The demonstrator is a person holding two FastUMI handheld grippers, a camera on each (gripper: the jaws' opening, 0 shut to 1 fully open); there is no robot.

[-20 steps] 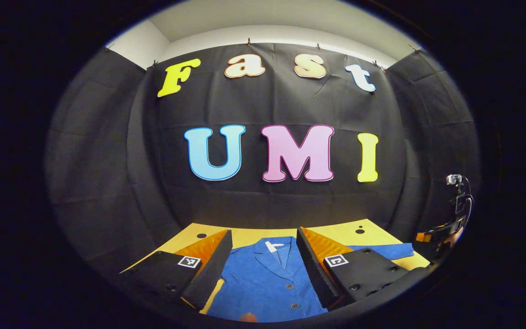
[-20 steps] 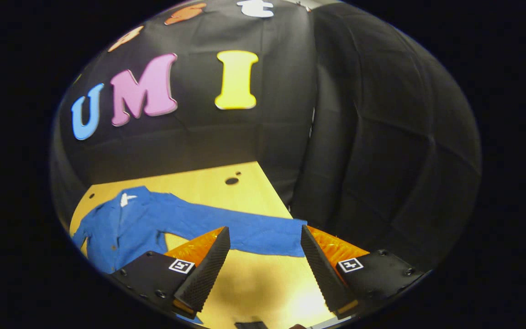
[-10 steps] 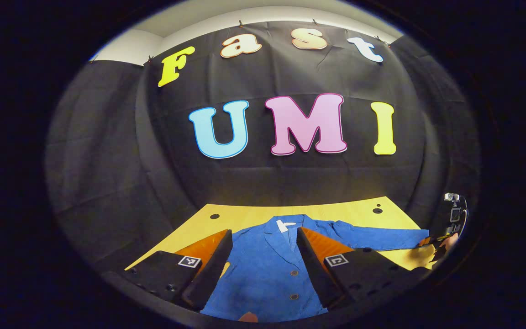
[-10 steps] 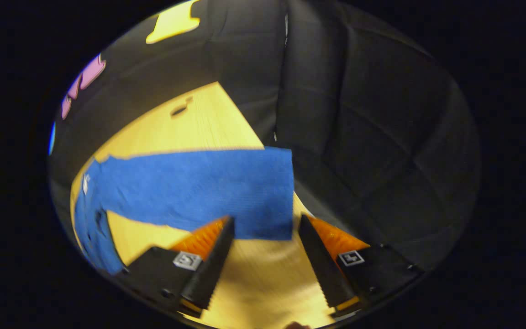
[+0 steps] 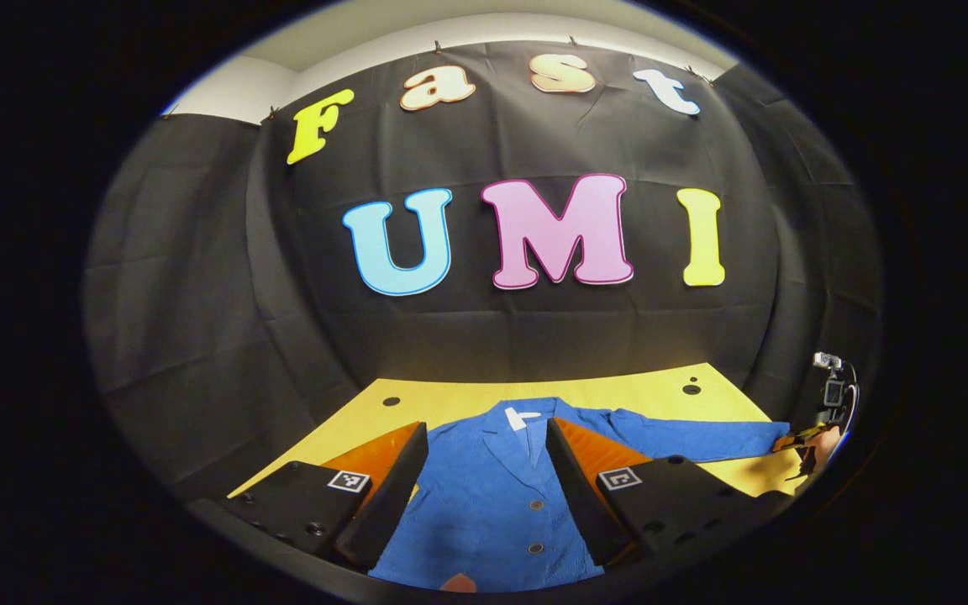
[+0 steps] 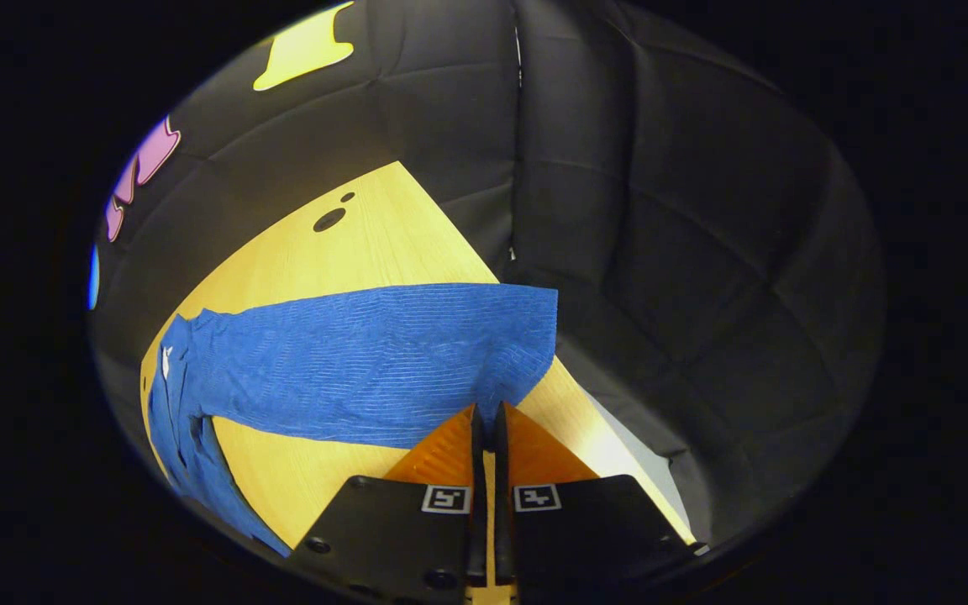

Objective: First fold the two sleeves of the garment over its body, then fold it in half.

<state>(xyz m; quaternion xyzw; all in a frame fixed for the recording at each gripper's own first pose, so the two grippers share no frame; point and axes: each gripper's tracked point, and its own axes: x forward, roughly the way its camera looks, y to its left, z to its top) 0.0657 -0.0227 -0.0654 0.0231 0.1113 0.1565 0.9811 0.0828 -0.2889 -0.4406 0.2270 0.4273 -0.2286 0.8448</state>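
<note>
On the yellow wooden bench (image 5: 450,395) lies a blue button-front long-sleeved garment (image 5: 492,496), collar toward the bench's far edge and body running toward the near edge. The left gripper (image 5: 484,496) hovers over that body with its fingers wide apart, the buttoned front showing between them and nothing held.

Further right, the garment's right sleeve (image 6: 366,361) stretches out flat from the shoulder toward the bench's right edge, its long axis running crosswise to the body. The cuff reaches just about to that edge.

At the cuff end, the right gripper (image 6: 484,420) has its fingers drawn together on the sleeve's near corner, with the cloth pinched between them; it also shows at the far right of the left gripper view, with the hand holding it.

The coming fold looks to turn on this: the body lies well to the left of the clamped cuff, along the sleeve's own length, so the right gripper, much the nearer, would carry the cuff leftward over the body.
</note>
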